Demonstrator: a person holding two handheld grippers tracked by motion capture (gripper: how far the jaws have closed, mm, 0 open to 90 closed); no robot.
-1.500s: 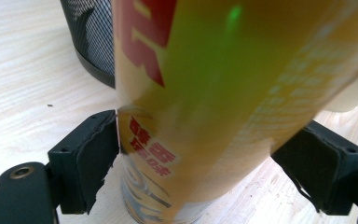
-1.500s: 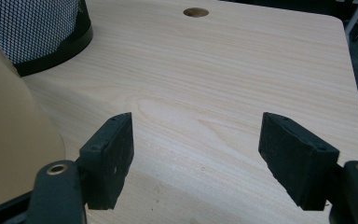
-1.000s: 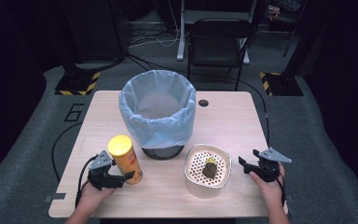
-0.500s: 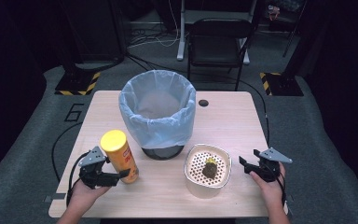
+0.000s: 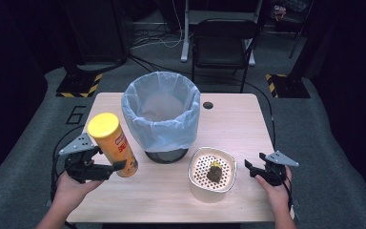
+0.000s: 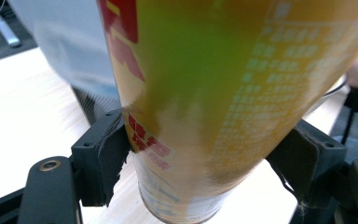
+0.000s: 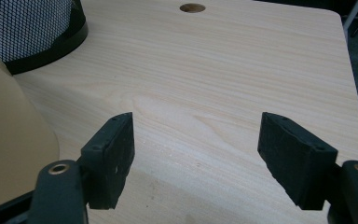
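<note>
While my left hand-held gripper (image 5: 106,168) clamps the chip can (image 5: 112,144) low on its body at the frame's lower left, beside the lined bin (image 5: 161,113), I judge its tilted top could tip free; my right hand-held gripper (image 5: 253,168) stands apart, empty.

My high view looks down over the whole desk (image 5: 171,191); each gripper view sits close above it, sharing the wire bin's (image 7: 32,28) base.

Bright-lit table (image 5: 171,191), dark surroundings, perhaps motion-blurred close-up.
</note>
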